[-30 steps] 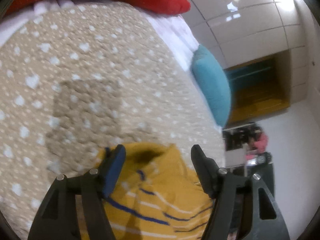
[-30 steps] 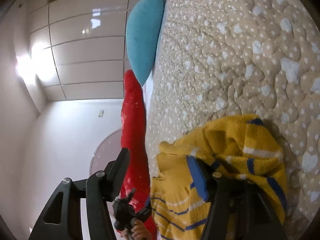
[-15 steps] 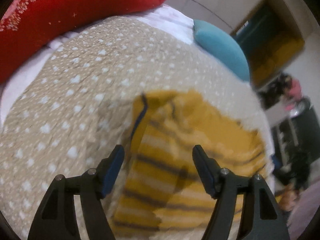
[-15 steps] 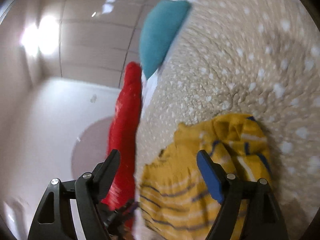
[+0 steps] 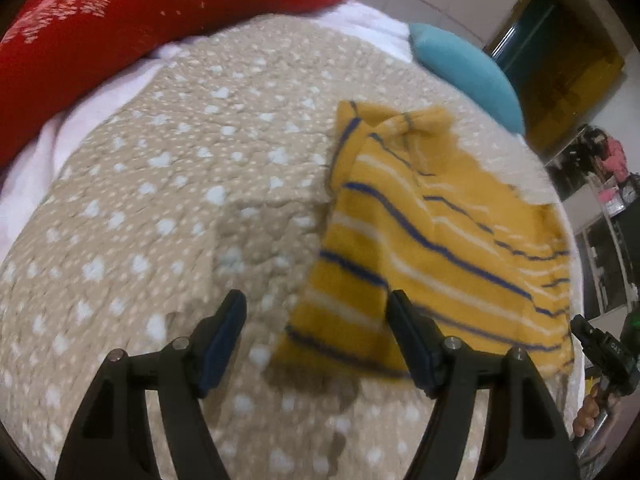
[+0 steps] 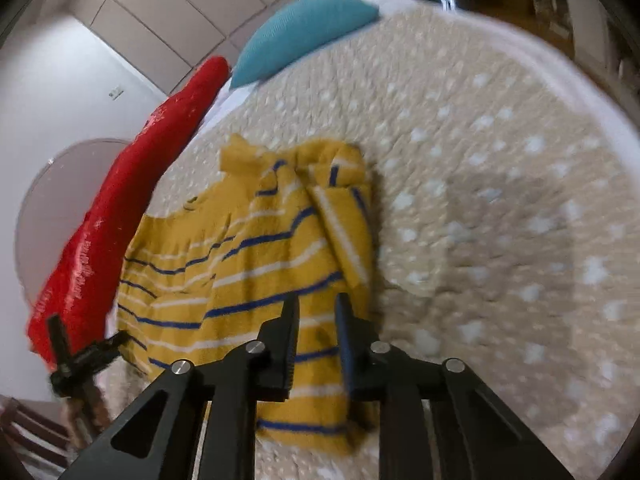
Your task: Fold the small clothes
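a yellow sweater (image 5: 440,232) with blue and white stripes lies spread on a beige dotted quilt (image 5: 168,184), its collar end bunched toward the pillows and one sleeve folded over the body (the fabric is blurred). the right tongs (image 6: 316,316) sit over the sweater's near edge with their jaws drawn close together, a narrow gap between them; whether they pinch any cloth i cannot tell. the left tongs (image 5: 316,320) hang wide apart and empty, one finger over the bare quilt, the other at the sweater's lower corner. beyond the quilt lie a red pillow (image 5: 132,12) and a teal pillow (image 5: 468,76), beside white bedding.
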